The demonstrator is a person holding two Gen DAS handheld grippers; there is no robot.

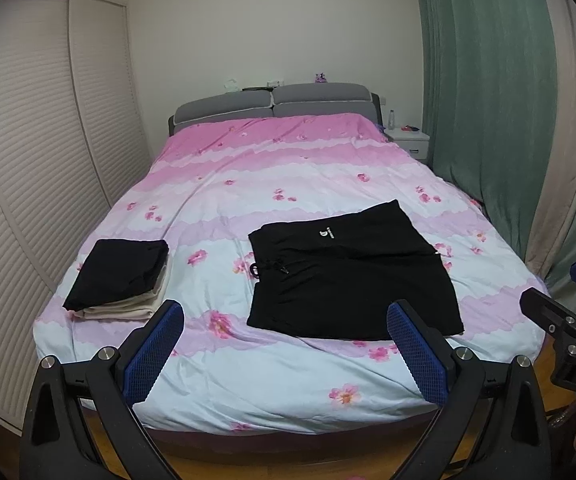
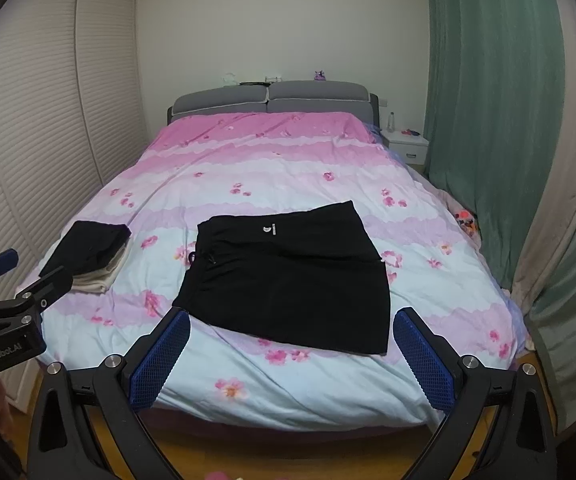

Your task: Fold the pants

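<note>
Starting at the far left, louvred wardrobe doors (image 1: 40,152) line the wall beside the bed (image 1: 288,392). On the floral quilt, at about nine o'clock from the middle of the bed, sits a folded stack (image 1: 124,276): a black garment on top of a cream one. It looks like finished work parked to the side, so the centre stays free.

Next comes the left claw (image 1: 286,356), its blue pads spread wide with nothing between them, hovering over the foot of the bed.

Just past it, at about twelve o'clock from the claw, lie the black pants (image 1: 348,272). They are laid flat near the foot edge, drawstring waistband toward nine o'clock and leg hems toward three, probably spread there so both claws can reach an edge each.

The right claw (image 2: 290,360) is likewise released and empty, aimed down at the pants' near edge. No fold has begun.

Furthest right, green curtains (image 1: 488,100) hang beside a white nightstand (image 1: 412,138).
</note>
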